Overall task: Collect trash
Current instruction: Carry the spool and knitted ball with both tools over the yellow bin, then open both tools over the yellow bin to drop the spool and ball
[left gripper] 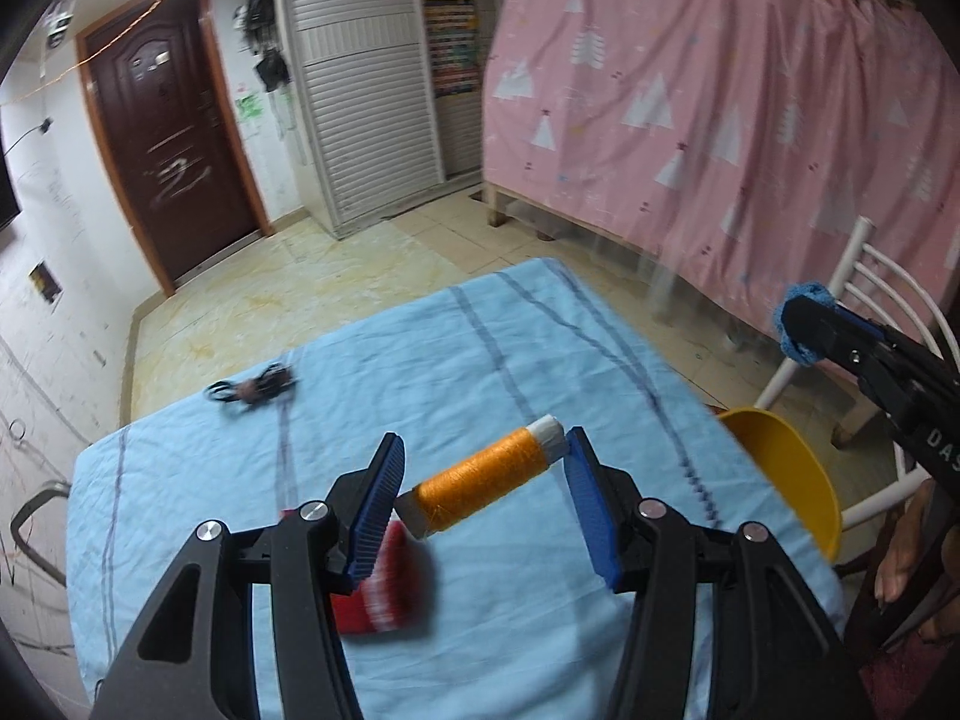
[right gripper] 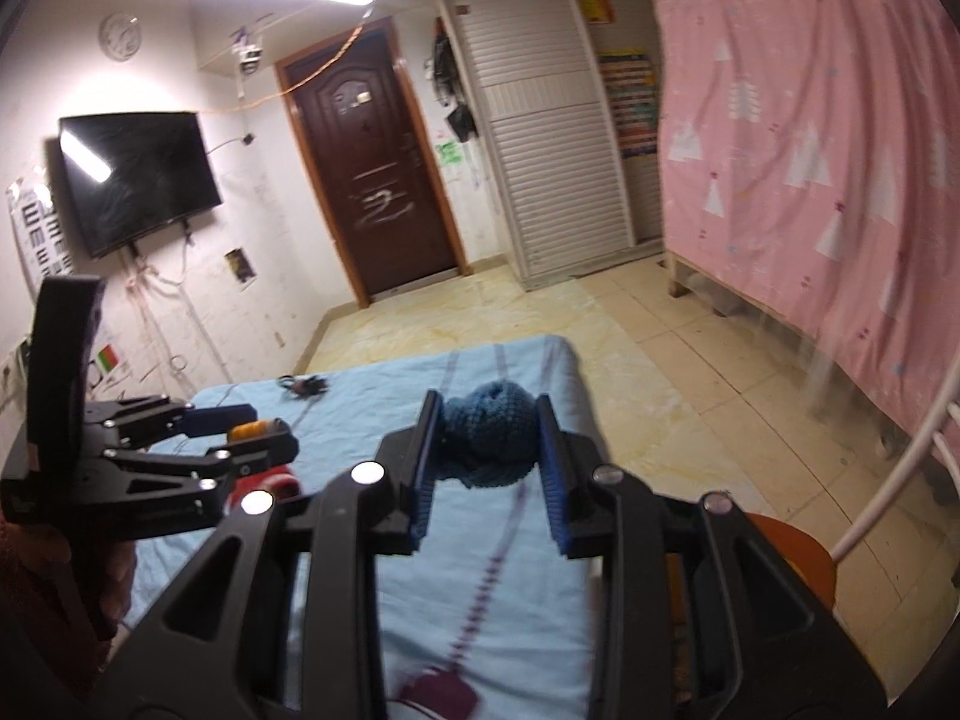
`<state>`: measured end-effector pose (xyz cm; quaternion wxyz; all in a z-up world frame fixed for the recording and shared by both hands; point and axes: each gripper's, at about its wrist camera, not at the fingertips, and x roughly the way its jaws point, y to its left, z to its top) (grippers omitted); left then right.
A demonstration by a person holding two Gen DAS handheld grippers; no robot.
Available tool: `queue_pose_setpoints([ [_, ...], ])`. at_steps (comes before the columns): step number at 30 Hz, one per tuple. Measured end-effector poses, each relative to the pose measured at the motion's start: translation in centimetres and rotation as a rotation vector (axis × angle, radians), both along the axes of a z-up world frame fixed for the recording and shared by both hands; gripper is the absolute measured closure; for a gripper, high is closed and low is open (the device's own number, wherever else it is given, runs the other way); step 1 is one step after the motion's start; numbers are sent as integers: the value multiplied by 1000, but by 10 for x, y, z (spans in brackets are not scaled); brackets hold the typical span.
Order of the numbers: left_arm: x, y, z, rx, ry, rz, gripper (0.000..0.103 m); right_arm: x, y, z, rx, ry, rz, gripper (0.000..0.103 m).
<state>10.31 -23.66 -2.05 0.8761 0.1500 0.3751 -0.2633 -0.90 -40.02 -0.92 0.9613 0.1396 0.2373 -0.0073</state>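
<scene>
Orange thread wound on a white cylindrical spool [left gripper: 501,480] sits clamped end to end between the left gripper's [left gripper: 480,492] ribbed blue fingers [left gripper: 378,510], lifted above the pale blue striped cloth on the tabletop [left gripper: 510,336]. The right gripper [right gripper: 489,462] pinches a blue knitted woolly bundle [right gripper: 489,441] between its fingers.

Lived-in home bedroom: pink curtain [right gripper: 828,138] draped over a bed frame, right of the brown door [right gripper: 375,174]; louvred wardrobe [right gripper: 540,120] between them; wall television [right gripper: 135,177] left of the door; tiled floor [right gripper: 648,360].
</scene>
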Motion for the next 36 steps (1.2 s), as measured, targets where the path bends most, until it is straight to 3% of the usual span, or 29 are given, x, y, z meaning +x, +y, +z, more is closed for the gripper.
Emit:
queue_pose_setpoints([
  [11, -43, -74, -5, -43, 35, -210, 57, -37, -59, -23, 35, 19, -132, 74],
  [19, -64, -114, -15, -39, 26, -301, 57, -52, -92, -33, 64, 31, -182, 74],
  [21, -68, -122, -19, -27, 27, -314, 57, -55, -97, -33, 78, 27, -192, 71],
  [23, -71, -129, -23, -17, 31, -324, 57, -57, -100, -32, 84, 21, -202, 56],
  [25, -71, -133, -25, -13, 36, -329, 57, -59, -102, -31, 94, 10, -211, 48],
  [36, -92, -176, -30, -15, 49, -402, 56, -89, -131, -21, 182, -106, -333, 47],
])
